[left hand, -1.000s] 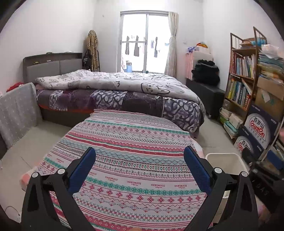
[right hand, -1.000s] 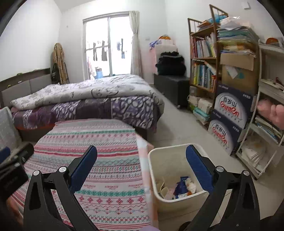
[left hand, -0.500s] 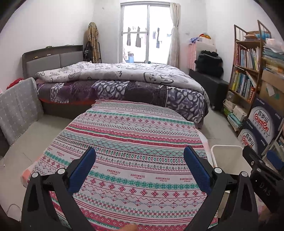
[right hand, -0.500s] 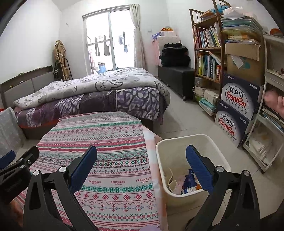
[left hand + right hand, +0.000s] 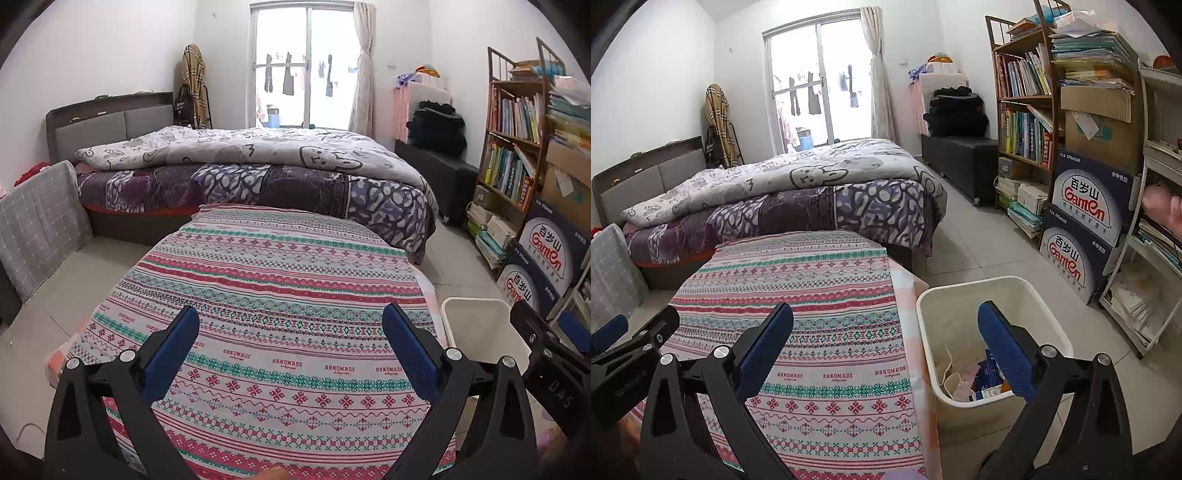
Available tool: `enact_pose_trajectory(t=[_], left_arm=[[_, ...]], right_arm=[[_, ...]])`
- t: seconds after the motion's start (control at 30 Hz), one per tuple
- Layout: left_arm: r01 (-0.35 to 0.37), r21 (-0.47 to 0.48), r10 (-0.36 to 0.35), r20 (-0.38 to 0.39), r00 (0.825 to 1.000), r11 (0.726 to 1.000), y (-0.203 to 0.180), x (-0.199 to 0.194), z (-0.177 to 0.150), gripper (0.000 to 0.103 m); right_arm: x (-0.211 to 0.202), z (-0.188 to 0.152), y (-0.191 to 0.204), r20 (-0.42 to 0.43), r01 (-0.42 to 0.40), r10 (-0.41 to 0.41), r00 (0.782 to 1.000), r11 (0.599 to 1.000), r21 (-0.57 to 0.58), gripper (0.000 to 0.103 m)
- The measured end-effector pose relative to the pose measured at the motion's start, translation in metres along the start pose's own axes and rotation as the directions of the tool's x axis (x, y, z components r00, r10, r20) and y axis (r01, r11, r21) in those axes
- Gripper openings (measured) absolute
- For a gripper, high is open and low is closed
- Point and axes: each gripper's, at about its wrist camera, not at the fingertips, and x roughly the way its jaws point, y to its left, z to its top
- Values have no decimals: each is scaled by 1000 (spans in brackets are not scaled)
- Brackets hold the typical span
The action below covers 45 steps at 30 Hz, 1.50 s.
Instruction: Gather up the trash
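A cream plastic bin (image 5: 1027, 295) stands on the floor just right of the table; several wrappers and paper scraps (image 5: 971, 380) lie in its bottom. Its rim also shows in the left wrist view (image 5: 476, 302). My left gripper (image 5: 291, 343) is open and empty above the table with the patterned cloth (image 5: 280, 280). My right gripper (image 5: 886, 339) is open and empty, straddling the table's right edge and the bin. No trash shows on the cloth. The right gripper's body shows at the right of the left wrist view (image 5: 546, 354).
A bed with a grey duvet (image 5: 251, 155) stands behind the table. A bookshelf (image 5: 1027, 96) and stacked Ganten boxes (image 5: 1086, 221) line the right wall. A black bench (image 5: 960, 158) stands by the window. A grey cushion (image 5: 37, 221) leans at the left.
Both grippers have risen and pulled back a little; the bin and the table show from slightly farther off. Both stay open and empty.
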Motion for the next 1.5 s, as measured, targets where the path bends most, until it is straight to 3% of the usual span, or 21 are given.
enact_pose_trajectory(t=[1.03, 1.5], left_arm=[[0, 58, -2, 27, 1000, 998, -9, -1, -3, 94], [30, 30, -30, -20, 999, 999, -7, 4, -2, 94]], right_arm=[[6, -7, 0, -43, -15, 15, 999, 1000, -4, 96], [6, -7, -2, -45, -12, 11, 999, 1000, -2, 96]])
